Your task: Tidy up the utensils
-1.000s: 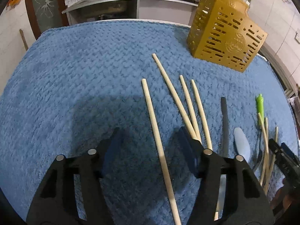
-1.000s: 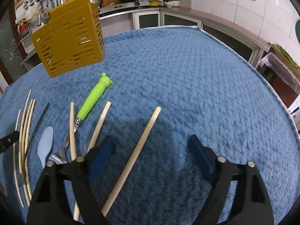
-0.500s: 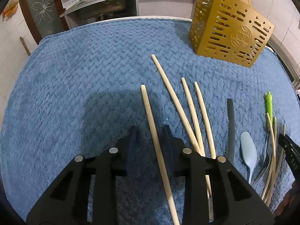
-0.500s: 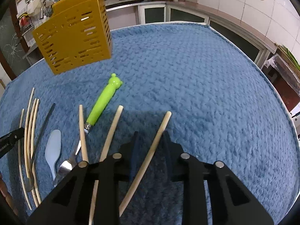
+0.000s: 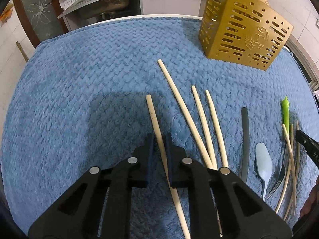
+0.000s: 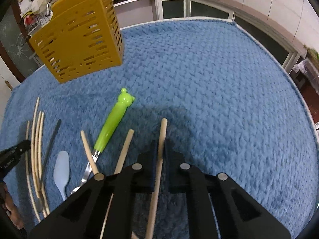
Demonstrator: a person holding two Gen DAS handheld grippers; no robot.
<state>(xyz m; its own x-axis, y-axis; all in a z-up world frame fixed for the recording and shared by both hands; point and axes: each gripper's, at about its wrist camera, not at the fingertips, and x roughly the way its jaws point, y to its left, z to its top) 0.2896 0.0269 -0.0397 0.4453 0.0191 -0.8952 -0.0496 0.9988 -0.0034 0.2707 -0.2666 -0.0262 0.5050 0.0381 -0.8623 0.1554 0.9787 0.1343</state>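
My left gripper [image 5: 159,139] is shut on a wooden chopstick [image 5: 153,117], the leftmost of several on the blue cloth [image 5: 79,99]. Three more chopsticks [image 5: 199,115] lie just to its right. My right gripper [image 6: 160,143] is shut on another wooden chopstick [image 6: 163,129]. To its left lie two chopsticks [image 6: 125,149], a fork with a green bear handle [image 6: 114,123], a pale blue spoon [image 6: 62,169] and a dark chopstick [image 6: 52,137]. The yellow slotted utensil holder [image 5: 243,27] stands at the back, and also shows in the right wrist view [image 6: 79,33].
The dark chopstick [image 5: 245,139], blue spoon [image 5: 264,163] and green fork handle [image 5: 286,111] lie at the right in the left wrist view. A kitchen counter and sink [image 5: 103,2] lie beyond the table. The cloth's right edge [image 6: 289,75] is near cabinets.
Both grippers went from wide open to shut, each closing on the chopstick that lay between its fingers. Both views have tilted slightly, and each held chopstick now points more straight ahead.
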